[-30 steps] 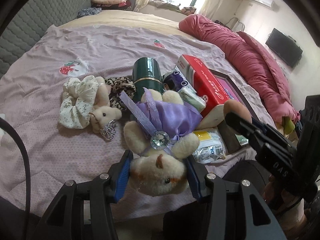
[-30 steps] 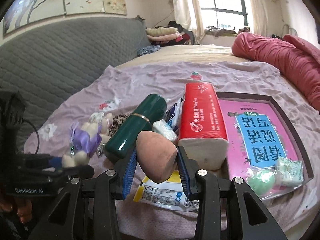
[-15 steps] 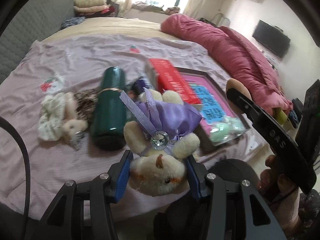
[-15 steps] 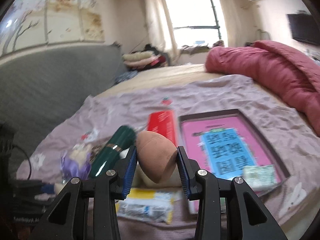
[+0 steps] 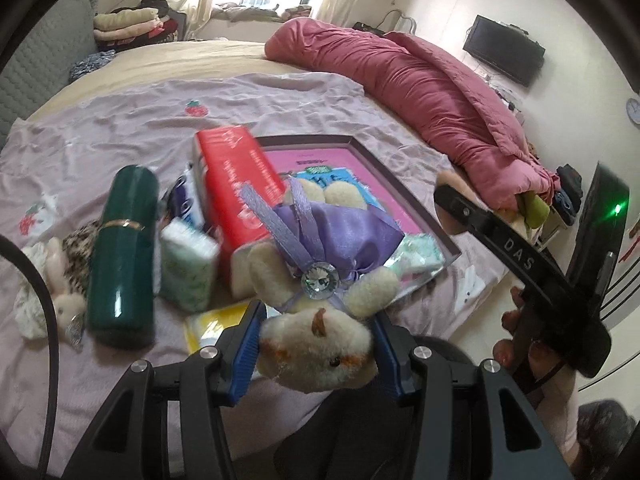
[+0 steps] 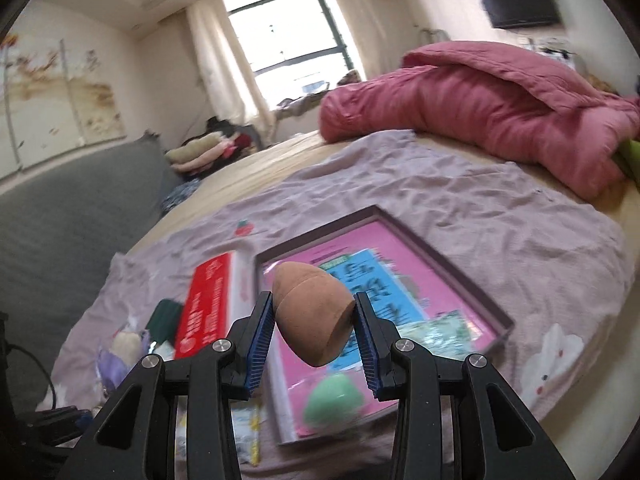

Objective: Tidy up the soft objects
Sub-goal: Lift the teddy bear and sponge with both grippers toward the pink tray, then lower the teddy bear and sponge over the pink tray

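My left gripper (image 5: pixel 316 346) is shut on the head of a cream plush bear (image 5: pixel 320 280) in a purple satin dress, lifted above the bed. My right gripper (image 6: pixel 314 330) is shut on a brown egg-shaped makeup sponge (image 6: pixel 312 318), held over the shallow tray (image 6: pixel 468 280) with a pink and blue printed floor. A green sponge (image 6: pixel 334 398) and a small tissue pack (image 6: pixel 444 330) lie in the tray's near end. In the left wrist view the right gripper (image 5: pixel 450 196) reaches in from the right, held by a hand (image 5: pixel 520 344), over the tray's rim (image 5: pixel 404 196).
On the lilac sheet lie a red tissue box (image 5: pixel 236 184), a dark green flask (image 5: pixel 124 248), a green-patterned tissue pack (image 5: pixel 188 268), a yellow wipes packet (image 5: pixel 212 324), a small plush bear with scrunchies (image 5: pixel 52 280). A rolled pink quilt (image 5: pixel 420 92) lies along the far right.
Both grippers have swung right with their loads, from over the clutter to over the tray. The right gripper has rolled, and the sponge now sits tilted between its pads.
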{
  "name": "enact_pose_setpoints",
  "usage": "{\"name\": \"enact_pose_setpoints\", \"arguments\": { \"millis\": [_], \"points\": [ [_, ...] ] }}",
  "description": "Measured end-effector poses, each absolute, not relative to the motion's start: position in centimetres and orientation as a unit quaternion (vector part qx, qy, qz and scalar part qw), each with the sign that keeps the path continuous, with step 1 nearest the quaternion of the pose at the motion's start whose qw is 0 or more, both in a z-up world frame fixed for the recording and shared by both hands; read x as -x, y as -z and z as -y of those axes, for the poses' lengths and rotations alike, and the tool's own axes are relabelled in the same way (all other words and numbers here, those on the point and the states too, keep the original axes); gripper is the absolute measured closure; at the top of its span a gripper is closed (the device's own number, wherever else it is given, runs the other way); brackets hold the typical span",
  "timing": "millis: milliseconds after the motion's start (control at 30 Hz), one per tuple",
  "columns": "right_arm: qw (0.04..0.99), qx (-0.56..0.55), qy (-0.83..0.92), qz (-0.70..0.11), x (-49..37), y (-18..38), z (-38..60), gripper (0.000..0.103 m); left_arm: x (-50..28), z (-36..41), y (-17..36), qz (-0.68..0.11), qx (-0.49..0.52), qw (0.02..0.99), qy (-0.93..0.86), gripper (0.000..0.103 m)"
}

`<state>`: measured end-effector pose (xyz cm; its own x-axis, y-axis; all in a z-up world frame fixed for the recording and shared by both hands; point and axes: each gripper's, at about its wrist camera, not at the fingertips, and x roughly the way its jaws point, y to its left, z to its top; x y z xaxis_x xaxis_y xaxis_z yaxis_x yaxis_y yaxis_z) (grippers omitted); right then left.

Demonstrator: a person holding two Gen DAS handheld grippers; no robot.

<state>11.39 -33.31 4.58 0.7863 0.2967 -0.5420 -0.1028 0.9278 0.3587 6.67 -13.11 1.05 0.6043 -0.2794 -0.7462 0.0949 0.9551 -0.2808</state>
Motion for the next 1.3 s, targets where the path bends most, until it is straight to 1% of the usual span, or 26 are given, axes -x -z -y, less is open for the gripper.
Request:
{"name": "enact_pose_setpoints", "arguments": {
  "millis": [233,567,933,1300],
  "points": [
    [0.931,-0.190,-0.037,-0.310,-12.2,-3.6,37.0,0.063,-8.7,15.9,-1.2,-0.437,0.094,0.885,0.132,0.051],
    [0.924,-0.213,-0.004,-0.317,-12.4,-2.8,39.4,0.063,-10.8,21.2,1.9,-0.476,0.074,0.859,0.174,0.052],
    [0.915,-0.228,-0.001,-0.333,-13.0,-1.8,39.8,0.063,-13.4,21.9,5.3,-0.519,0.085,0.834,0.166,0.051],
    [0.909,-0.231,0.002,-0.347,-13.6,-1.2,39.9,0.063,-15.5,22.5,5.8,-0.516,0.078,0.839,0.156,0.052]
  ]
}}
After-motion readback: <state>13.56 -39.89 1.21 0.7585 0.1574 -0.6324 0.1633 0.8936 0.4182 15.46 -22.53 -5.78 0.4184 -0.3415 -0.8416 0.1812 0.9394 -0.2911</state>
